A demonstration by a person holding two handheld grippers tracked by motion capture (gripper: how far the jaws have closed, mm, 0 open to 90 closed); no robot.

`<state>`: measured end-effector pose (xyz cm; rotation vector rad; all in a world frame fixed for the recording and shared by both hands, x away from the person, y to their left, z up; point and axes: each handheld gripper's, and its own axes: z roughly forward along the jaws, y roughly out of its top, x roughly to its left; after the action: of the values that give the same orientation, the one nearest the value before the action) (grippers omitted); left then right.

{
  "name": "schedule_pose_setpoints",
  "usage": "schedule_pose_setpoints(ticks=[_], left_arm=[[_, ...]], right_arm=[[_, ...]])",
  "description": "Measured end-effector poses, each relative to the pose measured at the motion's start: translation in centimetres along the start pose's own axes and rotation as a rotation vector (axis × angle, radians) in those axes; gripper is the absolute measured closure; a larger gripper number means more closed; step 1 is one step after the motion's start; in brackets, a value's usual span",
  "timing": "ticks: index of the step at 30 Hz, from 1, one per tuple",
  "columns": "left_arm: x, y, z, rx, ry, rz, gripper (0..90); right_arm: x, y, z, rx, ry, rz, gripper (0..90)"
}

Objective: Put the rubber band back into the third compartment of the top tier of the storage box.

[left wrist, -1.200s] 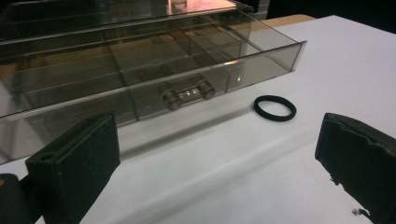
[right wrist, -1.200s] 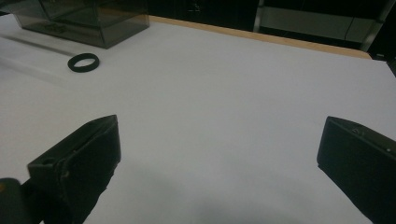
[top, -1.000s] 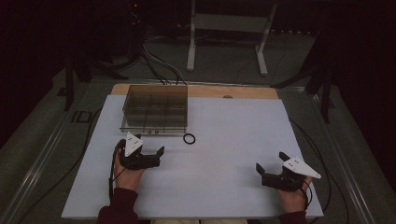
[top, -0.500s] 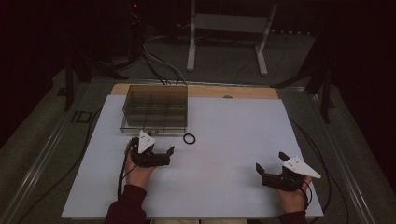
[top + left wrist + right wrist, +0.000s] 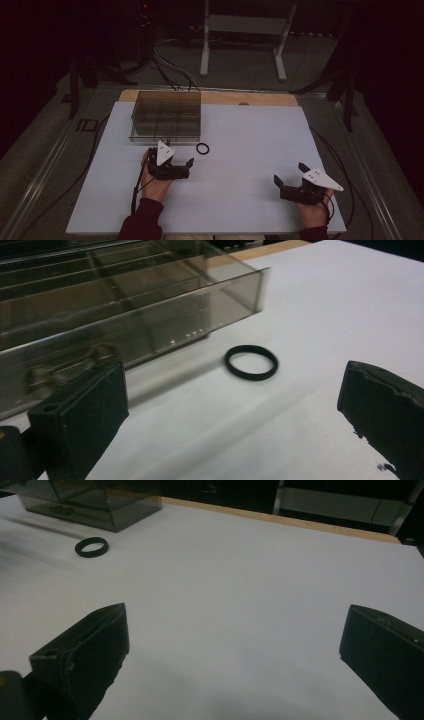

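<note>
A small black ring point(image 5: 202, 148) lies flat on the white surface point(image 5: 250, 150), just off the front right corner of the smoky clear compartment box point(image 5: 166, 116). In the left gripper view the ring point(image 5: 251, 362) sits ahead at about 12 o'clock, near the box wall point(image 5: 150, 325) but apart from it.

The left gripper point(image 5: 181, 167) rests low on the surface with its jaws spread wide and nothing between them; the ring is at roughly 1 o'clock from it in the high view, near but not touched. The right gripper point(image 5: 289, 176) sits well apart toward 4 o'clock on the surface, jaws likewise wide and empty; from its own view the ring point(image 5: 91, 546) shows far off at about 10 o'clock beside the box point(image 5: 95, 500).

The ring looks thin, light and low-lying, probably rubber or plastic, though the material cannot be told for sure. It should weigh next to nothing and is unlikely to break, but lying flush on a smooth surface it may skate away when nudged. A sound hold would be across the outer rim, one jaw on each side along the diameter, with the tips brought right down to the surface so they do not ride over it. Pinching one wall of the band, one jaw inside the hole, is an alternative if the pads fit, which is doubtful.
</note>
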<state>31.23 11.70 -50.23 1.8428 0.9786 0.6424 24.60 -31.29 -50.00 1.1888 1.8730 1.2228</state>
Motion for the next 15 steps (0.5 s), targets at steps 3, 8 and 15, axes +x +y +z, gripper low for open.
schedule_pose_setpoints(ticks=[3,8,15], left_arm=[[-0.3,0.0,0.3,0.006,-0.009,0.004,0.8],[-1.1,0.0,1.3,0.022,-0.023,0.014,0.8],[-1.9,0.0,2.8,0.051,-0.050,0.026,0.8]], right_arm=[[0.0,0.0,0.0,0.000,0.001,-0.004,0.1],[0.0,0.0,0.0,0.001,0.000,-0.004,0.1],[0.0,0.0,0.1,0.002,0.003,-0.008,0.1]])
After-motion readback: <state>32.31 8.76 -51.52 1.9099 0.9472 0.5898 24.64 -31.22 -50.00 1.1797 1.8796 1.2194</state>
